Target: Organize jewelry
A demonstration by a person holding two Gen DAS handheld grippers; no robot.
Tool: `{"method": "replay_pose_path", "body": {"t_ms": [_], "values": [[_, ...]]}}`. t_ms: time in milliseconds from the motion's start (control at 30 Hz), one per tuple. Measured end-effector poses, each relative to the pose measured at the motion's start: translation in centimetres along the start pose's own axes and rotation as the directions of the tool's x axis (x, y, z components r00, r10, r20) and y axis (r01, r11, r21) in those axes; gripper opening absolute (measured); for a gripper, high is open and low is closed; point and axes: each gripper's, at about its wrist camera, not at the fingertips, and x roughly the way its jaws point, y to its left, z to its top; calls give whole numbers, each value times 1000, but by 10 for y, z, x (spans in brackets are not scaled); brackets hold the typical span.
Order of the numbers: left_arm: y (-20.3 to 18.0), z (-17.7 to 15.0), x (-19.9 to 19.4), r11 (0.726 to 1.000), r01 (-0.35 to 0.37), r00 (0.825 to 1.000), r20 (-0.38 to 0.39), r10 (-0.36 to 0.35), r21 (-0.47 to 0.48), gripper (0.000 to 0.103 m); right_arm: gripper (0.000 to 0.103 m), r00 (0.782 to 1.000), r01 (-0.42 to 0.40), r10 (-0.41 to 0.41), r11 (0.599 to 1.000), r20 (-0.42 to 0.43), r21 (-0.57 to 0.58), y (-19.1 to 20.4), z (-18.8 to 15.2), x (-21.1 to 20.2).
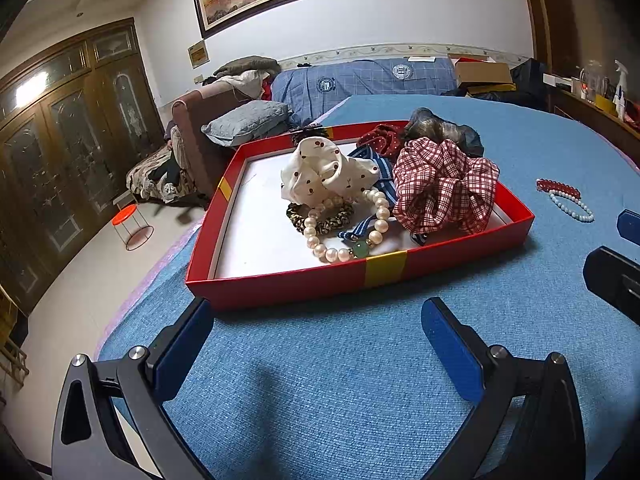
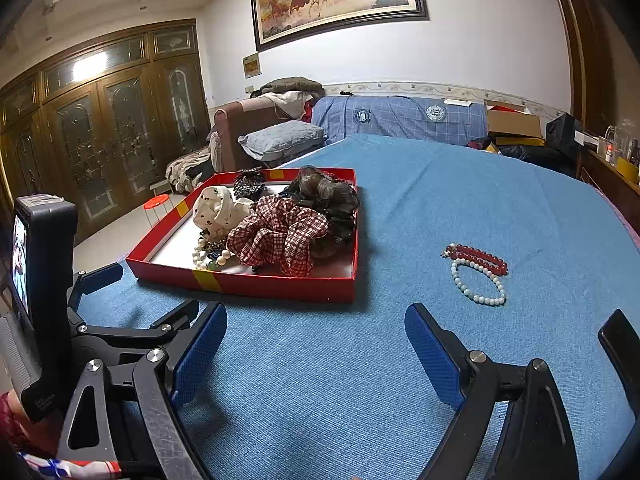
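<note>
Toward the left side of a blue woven cloth [image 2: 400,380] that covers a wide flat surface sits a shallow red box [image 1: 304,286] with yellow bands and a white floor. Its left half is bare. Further right in the box lies a cream scrunchie with dark dots [image 1: 324,174], and touching its near side a small leopard-print hair tie [image 1: 320,218]. A pearl bracelet with one green bead [image 1: 344,236] rests on that tie and reaches almost to the box's near wall. A blue striped ribbon [image 1: 380,182] shows behind the pearls. Right of these, a large red-and-white checked scrunchie [image 1: 444,186] fills the box's right end, with a dark brown scrunchie [image 1: 440,128] and a red dotted one [image 1: 380,138] at the far right corner.

Outside the box, well apart to its right on the cloth, a red bead bracelet [image 2: 478,258] and a white bead bracelet [image 2: 478,286] lie touching each other.

Both tongs hover over the near part of the cloth. The left tongs [image 1: 316,350] are released, fingers spread wide, grasping nothing, in front of the box's near wall. The right tongs [image 2: 316,352] are likewise released and empty, near the two loose bracelets.
</note>
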Motion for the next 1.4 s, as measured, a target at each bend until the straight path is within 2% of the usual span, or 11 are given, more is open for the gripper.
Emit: {"method": "replay_pose_path", "body": {"t_ms": [1400], "values": [[12, -6, -1, 999, -25, 1000, -11, 25, -35, 103, 94, 1000, 7, -7, 1000, -1, 1, -4, 0, -1]]}}
